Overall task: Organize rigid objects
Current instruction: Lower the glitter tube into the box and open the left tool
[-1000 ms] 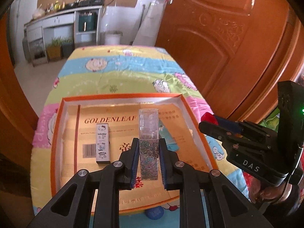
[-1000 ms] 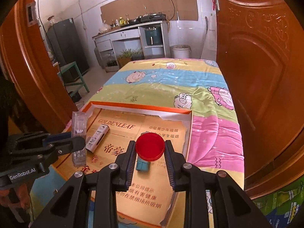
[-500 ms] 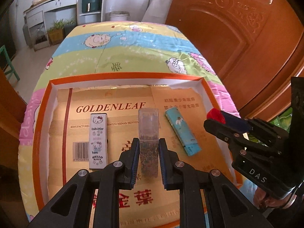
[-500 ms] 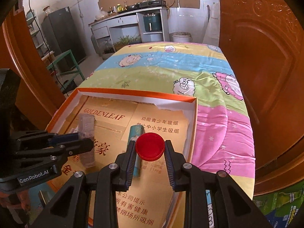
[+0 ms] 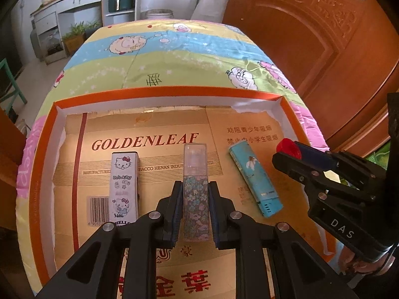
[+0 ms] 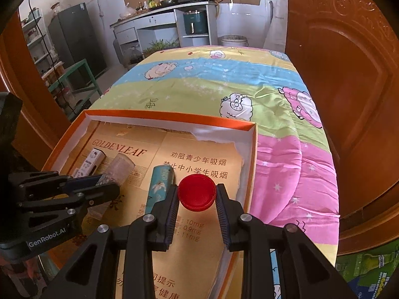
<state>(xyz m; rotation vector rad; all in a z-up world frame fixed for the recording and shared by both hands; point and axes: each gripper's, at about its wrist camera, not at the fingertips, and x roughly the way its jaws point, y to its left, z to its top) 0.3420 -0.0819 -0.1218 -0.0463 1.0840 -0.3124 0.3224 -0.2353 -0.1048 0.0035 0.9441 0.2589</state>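
The left gripper (image 5: 195, 208) is pinching a floral tube (image 5: 195, 199) at frame centre, over the orange tray (image 5: 162, 92) reading "GOLDENLEAF". The right gripper (image 6: 197, 205), marked "DAS", is pinching a red cap (image 6: 197, 192). A "Hello Kitty" box (image 5: 124, 186) is lying left, a teal tube (image 5: 255, 177) right.

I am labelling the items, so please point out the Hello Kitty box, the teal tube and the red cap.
Hello Kitty box (image 5: 124, 188): left wrist view, middle of its printed top face.
Teal tube (image 5: 255, 178): left wrist view, middle of its body.
Red cap (image 6: 197, 192): right wrist view, centre of its round face.
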